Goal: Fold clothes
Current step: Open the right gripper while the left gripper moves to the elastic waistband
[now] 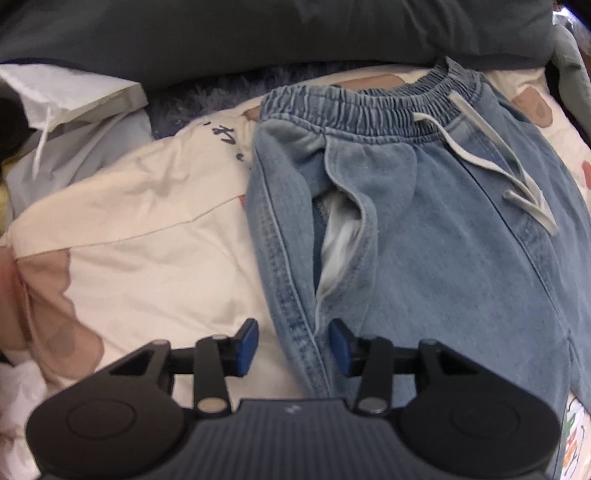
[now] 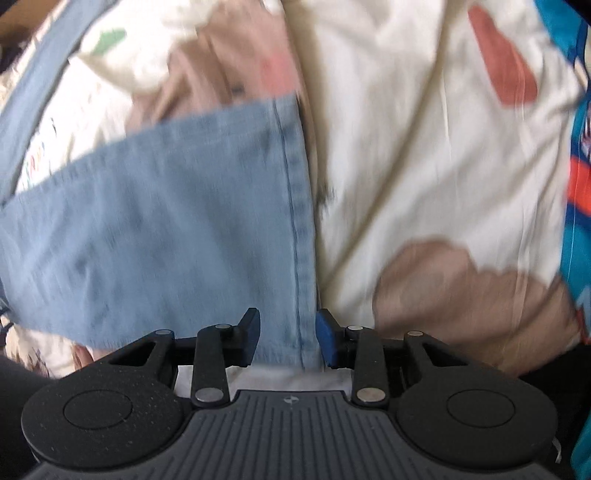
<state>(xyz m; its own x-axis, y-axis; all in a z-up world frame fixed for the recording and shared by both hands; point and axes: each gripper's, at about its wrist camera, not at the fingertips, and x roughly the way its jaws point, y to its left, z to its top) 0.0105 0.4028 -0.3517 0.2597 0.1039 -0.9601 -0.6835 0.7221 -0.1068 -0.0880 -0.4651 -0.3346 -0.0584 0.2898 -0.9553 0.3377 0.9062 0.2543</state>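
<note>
Both tools, left tool (image 1: 293, 347) and right tool (image 2: 288, 338), stand parted astride the jeans' (image 1: 424, 258) side seam, likely to pinch it for folding.

A cream cotton bedspread printed with brown bear shapes and pinkish-red patches (image 1: 147, 258) covers the whole surface, rumpled and creased. Along its far edge sits a long dark grey cushion (image 1: 277, 33), with a strip of fuzzy dark blue plush blanket (image 1: 177, 107) tucked just below it. Over on the right-hand view, the same spread (image 2: 424, 166) lies in soft, even light.
</note>
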